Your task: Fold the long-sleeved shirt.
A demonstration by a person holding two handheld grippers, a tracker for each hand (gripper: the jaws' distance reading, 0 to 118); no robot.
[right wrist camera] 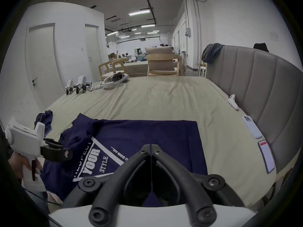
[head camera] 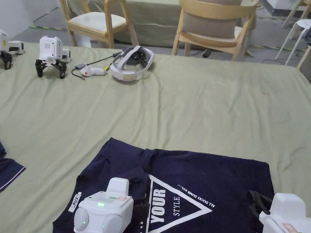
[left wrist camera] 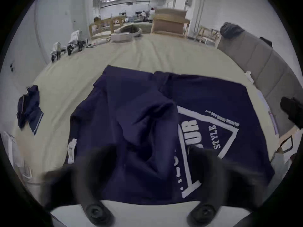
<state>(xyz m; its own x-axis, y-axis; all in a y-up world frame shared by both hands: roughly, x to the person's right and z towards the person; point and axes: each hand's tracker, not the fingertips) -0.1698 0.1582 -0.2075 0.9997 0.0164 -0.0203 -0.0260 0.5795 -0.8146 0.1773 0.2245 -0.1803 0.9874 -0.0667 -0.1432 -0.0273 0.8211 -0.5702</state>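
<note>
Now shirt [left wrist camera: 131, 116] between (parted) left jaws.

Both tools low and in front of you.
Your left tool [left wrist camera: 152, 158] has its jaws spread wide, blurred; your hand [right wrist camera: 24, 163] grips its handle. Your right tool [right wrist camera: 151, 146] has its jaws closed tip to tip, with nothing between them.

Your navy long-sleeved shirt [head camera: 212, 176] lies print-up on the pale green sheet, low in the head view's frame, its white triangle graphic and lettering facing up. One sleeve [left wrist camera: 144, 119] is folded across the body at lower left, rumpled; the right edge lies straight.
</note>
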